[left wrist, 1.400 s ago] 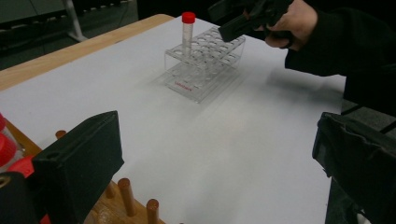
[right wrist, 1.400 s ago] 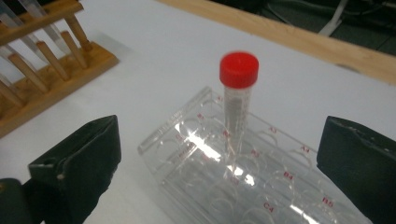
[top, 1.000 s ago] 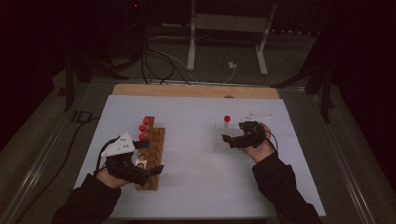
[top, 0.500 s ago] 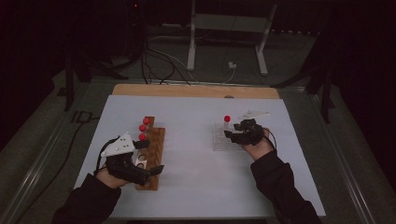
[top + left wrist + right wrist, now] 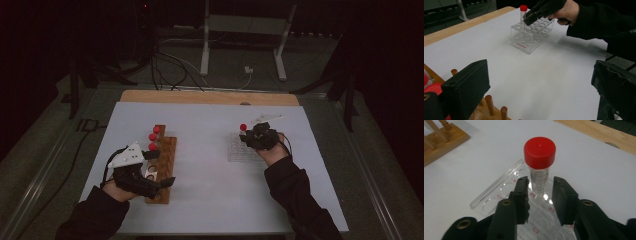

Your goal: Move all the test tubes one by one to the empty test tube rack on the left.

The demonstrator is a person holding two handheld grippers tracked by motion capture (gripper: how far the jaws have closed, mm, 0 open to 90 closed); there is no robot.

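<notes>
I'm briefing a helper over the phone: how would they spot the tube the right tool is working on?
On the white table, find the clear plastic rack on the right side. One red-capped tube stands upright in it, alone there; the other red caps sit at the wooden rack on the left.

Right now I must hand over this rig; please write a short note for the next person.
Left tongs: open, holding nothing, resting at the near end of the wooden rack.
Right tongs: jaws have just been closing around the red-capped tube. A thin gap shows on one side, so there is no firm grip yet.
Things: that tube stands upright in the clear rack. Three more red caps sit on the wooden rack.
Done: tongs lined up on the tube.
Left: probably finish the grip, then lift straight up.
</notes>
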